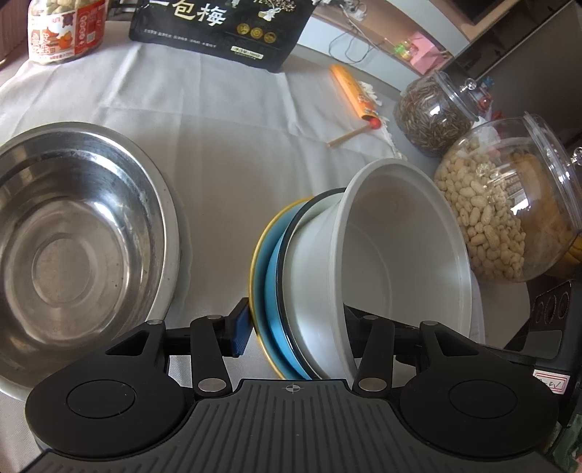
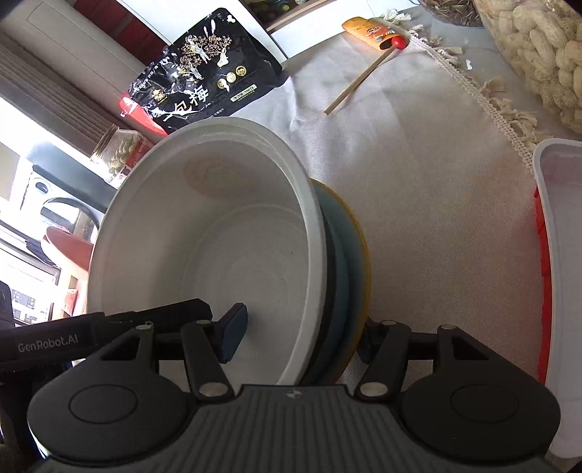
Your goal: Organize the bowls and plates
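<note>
The left gripper (image 1: 294, 334) is clamped on a stack of dishes held on edge: its blue finger pad (image 1: 240, 332) presses on the yellow-rimmed plate (image 1: 259, 254), and the other finger is hidden behind the white bowl (image 1: 396, 262). Between the plate and the white bowl sits a blue dish (image 1: 273, 291) with a dark rim, all nested together and tilted so that the bowl opens to the right. The right gripper (image 2: 298, 327) grips the same stack from the other side, with its left pad (image 2: 232, 334) inside the white bowl (image 2: 203, 254) and its other finger behind the yellow-rimmed plate (image 2: 362, 254), so that the jaws pinch the dishes between them. To the left of the stack, a large steel bowl (image 1: 76, 247) stands upright on the white tablecloth (image 1: 225, 120). Farther away lie a black snack bag (image 1: 222, 29), an orange package (image 1: 351, 91) with a wooden stick (image 1: 345, 137), and a jar with a red label (image 1: 65, 32). On the right stand a jar of peanuts (image 1: 509, 203) and a jar of dark seeds (image 1: 433, 112). In the right wrist view, a white container (image 2: 560, 291) with a red part is near the right edge.
</note>
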